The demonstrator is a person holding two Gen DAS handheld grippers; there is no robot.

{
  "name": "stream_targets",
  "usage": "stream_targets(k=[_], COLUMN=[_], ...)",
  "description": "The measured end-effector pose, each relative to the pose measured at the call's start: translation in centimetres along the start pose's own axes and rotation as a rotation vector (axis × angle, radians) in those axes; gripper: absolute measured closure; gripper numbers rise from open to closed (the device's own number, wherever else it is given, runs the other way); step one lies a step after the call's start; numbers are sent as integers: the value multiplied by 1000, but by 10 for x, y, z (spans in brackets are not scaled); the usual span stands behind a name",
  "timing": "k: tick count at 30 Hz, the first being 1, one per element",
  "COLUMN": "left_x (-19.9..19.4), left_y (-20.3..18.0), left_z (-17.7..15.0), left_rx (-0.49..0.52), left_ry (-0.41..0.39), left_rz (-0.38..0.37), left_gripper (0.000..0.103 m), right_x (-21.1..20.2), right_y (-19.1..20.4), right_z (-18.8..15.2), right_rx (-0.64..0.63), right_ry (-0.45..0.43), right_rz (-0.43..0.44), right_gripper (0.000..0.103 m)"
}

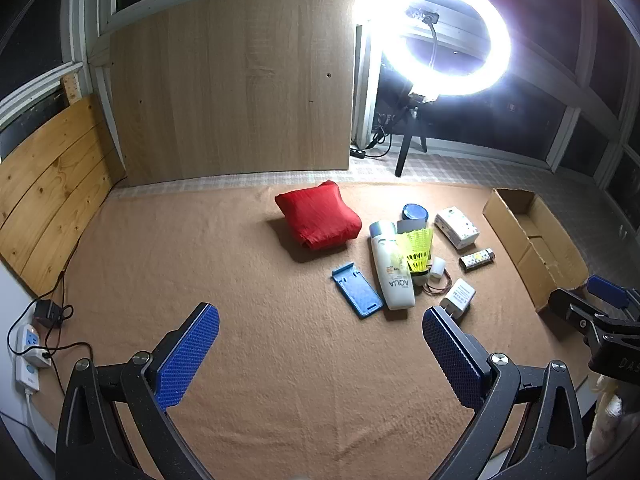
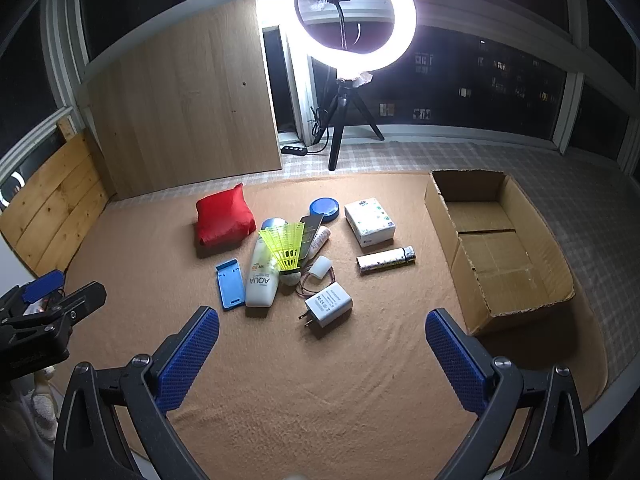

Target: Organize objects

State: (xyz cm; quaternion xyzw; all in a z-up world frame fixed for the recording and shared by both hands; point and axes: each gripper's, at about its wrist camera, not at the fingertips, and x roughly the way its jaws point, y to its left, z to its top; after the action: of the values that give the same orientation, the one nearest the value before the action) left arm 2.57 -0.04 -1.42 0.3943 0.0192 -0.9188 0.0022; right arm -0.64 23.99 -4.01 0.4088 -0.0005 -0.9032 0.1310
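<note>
I had both grippers, left gripper (image 1: 320, 344) and right gripper (image 2: 322, 346), spread wide, holding nothing, above the tan blanket (image 2: 320, 380). Clutter incl. white plug-in charger block (image 2: 329, 303) lay near-centre, open brown cardboard box (image 2: 516, 312) to the right. I judged best approach: take charger first w/ right, pinching its flat sides.

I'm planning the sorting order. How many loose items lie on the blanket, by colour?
Red: 1, pouch
Blue: 2, stand, round lid
Yellow: 1, shuttlecock
White: 5, AQUA bottle, charger, tissue pack, small cap, tube
Patterned: 1, cylinder
Total: 10
</note>
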Motion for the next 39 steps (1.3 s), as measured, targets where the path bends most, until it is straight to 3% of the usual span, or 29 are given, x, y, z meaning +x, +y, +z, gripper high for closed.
stream_targets(k=[39], left_x=[10], left_y=[-3], left_z=[4], left_rx=[7], left_ry=[11], left_rz=[-8], left_gripper=[0], right_x=[9], right_y=[-5], right_z=[1], right_rx=[6], right_ry=[22], right_rz=[-6], right_gripper=[1])
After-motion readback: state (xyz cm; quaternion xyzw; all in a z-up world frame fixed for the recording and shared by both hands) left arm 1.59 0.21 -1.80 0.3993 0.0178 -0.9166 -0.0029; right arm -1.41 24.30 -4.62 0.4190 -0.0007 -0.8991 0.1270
